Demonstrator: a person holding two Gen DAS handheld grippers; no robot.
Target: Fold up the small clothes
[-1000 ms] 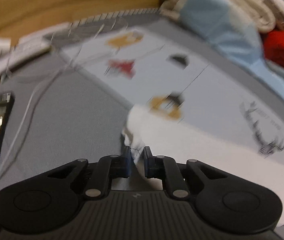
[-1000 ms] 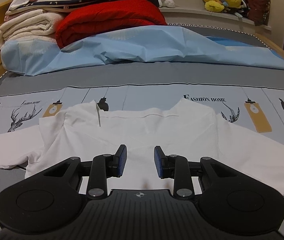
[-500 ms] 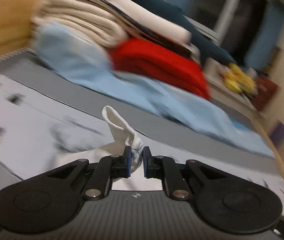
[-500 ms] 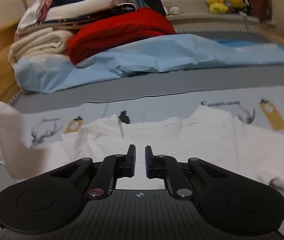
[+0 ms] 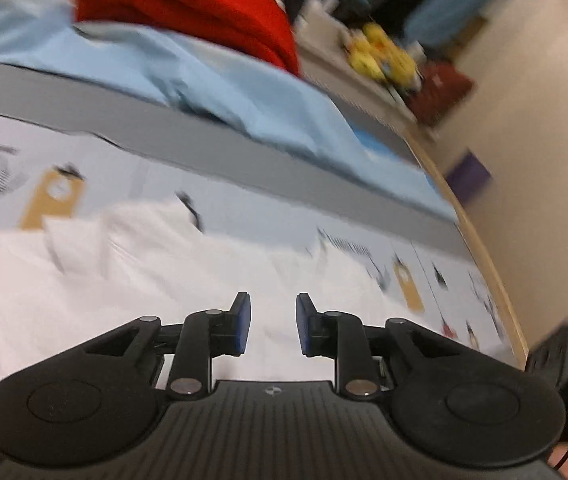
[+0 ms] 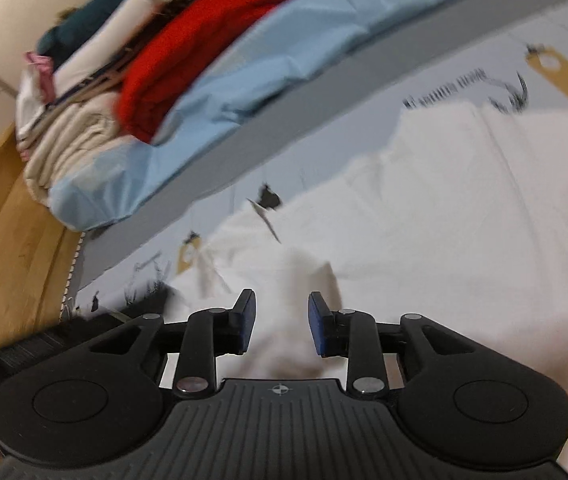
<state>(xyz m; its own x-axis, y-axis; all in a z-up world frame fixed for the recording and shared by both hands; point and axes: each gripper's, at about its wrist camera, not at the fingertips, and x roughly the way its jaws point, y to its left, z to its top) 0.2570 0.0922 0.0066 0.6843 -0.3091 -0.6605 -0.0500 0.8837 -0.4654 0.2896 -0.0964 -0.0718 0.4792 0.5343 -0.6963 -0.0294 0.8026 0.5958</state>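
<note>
Here both views are blurring, yet each is showing something the other is missing. The left wrist view is taking in the yellow plush toys (image 5: 380, 54) at one o'clock, a dark red bag (image 5: 442, 90) beside them, the beige wall (image 5: 544, 120) and the curved wooden bed edge (image 5: 480, 248) running toward four o'clock. The right wrist view is instead showing the wooden headboard (image 6: 16, 232) at nine o'clock and the whole stack of folded bedding (image 6: 80, 92) at ten o'clock, cream and white layers with a teal piece on top. The red blanket (image 5: 204, 12), thick and fuzzy, and the smooth, creased light blue sheet (image 5: 212, 80) are appearing in both.

The white shirt (image 6: 424, 240), soft and wrinkled, is lying spread on the printed grey-white mat (image 5: 244, 208), filling the centre of each view.

The left gripper (image 5: 270, 330) is hanging over the white cloth with its jaws opening, narrow, nothing pinched between the blue pads (image 5: 243, 326). The right gripper (image 6: 280, 326) is opening too; a raised hump of the shirt is sitting between its jaws, but the pads are standing clear of it.
</note>
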